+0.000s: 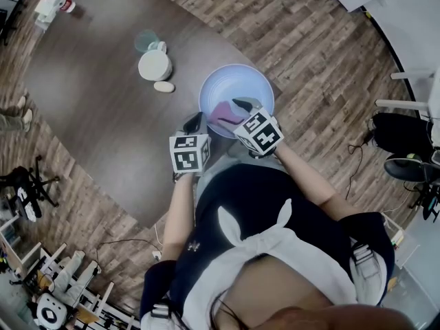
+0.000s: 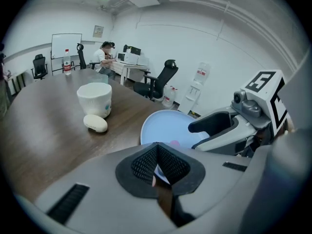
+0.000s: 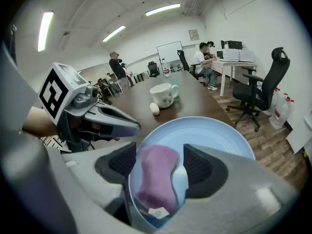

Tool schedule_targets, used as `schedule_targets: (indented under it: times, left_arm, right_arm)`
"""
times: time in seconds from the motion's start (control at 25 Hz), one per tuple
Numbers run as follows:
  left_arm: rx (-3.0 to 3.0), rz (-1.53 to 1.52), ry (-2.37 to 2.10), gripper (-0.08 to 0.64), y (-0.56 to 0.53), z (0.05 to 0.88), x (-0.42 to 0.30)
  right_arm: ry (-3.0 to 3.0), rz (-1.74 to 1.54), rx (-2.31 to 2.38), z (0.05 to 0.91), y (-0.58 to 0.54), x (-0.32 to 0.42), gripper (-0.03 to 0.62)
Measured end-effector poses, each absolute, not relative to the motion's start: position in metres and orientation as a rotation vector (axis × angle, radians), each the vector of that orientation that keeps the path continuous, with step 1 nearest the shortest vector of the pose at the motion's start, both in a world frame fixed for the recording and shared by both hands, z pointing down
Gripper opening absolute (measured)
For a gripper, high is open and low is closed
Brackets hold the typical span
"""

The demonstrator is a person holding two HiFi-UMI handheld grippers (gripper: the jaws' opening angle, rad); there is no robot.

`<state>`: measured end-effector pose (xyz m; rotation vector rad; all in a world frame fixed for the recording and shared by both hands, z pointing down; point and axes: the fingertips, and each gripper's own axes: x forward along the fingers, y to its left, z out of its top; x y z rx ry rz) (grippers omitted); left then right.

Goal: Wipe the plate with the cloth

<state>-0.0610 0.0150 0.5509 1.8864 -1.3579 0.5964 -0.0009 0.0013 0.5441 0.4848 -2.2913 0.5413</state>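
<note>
Head view: the light blue plate sits at the edge of the dark wooden worktop nearest the person, close to where that edge curves away on the right. The purple cloth lies on the near part of the plate. The left tool meets the plate's near-left rim, and the right tool reaches over the near rim above the cloth. Further in from the edge, left of the plate, stand a white mug and a small white oval thing just beside it, with a teal cup just behind the mug.

Left gripper view: the left tool's jaws are closed together, and a sliver of the plate's rim shows pinched between the black pads. The right tool enters from the right over the plate. The mug and the oval thing stand to the left, well apart from the plate.

Right gripper view: the right tool's jaws stand apart, one on each side of the cloth. The cloth lies flat on the plate, a white tag at its near end. Its left edge is at the left pad; a gap shows before the right pad. The left tool points at the plate's left rim.
</note>
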Motion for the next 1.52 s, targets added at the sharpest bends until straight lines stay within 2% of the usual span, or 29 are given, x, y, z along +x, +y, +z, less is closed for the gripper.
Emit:
schedule_targets:
  times: [0.08, 0.28, 0.44, 0.64, 1.52]
  left_arm:
    - [1.911, 0.531, -1.376, 0.005, 0.010, 0.534, -0.059]
    - [2.008, 0.488, -1.398, 0.005, 0.007, 0.501, -0.048]
    - [2.034, 0.461, -1.393, 0.005, 0.013, 0.491, -0.043]
    - [2.053, 0.452, -1.395, 0.005, 0.024, 0.483, -0.045]
    - [2.074, 0.403, -1.387, 0.005, 0.114, 0.460, -0.059]
  right_arm:
    - [-2.340, 0.519, 0.483, 0.528, 0.002, -0.004, 0.289]
    - [-2.484, 0.526, 0.422, 0.493, 0.015, -0.014, 0.005]
    - [-2.605, 0.602, 0.429, 0.468, 0.021, -0.015, 0.000]
    - [-2.655, 0.494, 0.589, 0.449, 0.015, -0.005, -0.002]
    - [-2.572, 0.465, 0.695, 0.435, 0.088, -0.005, -0.002]
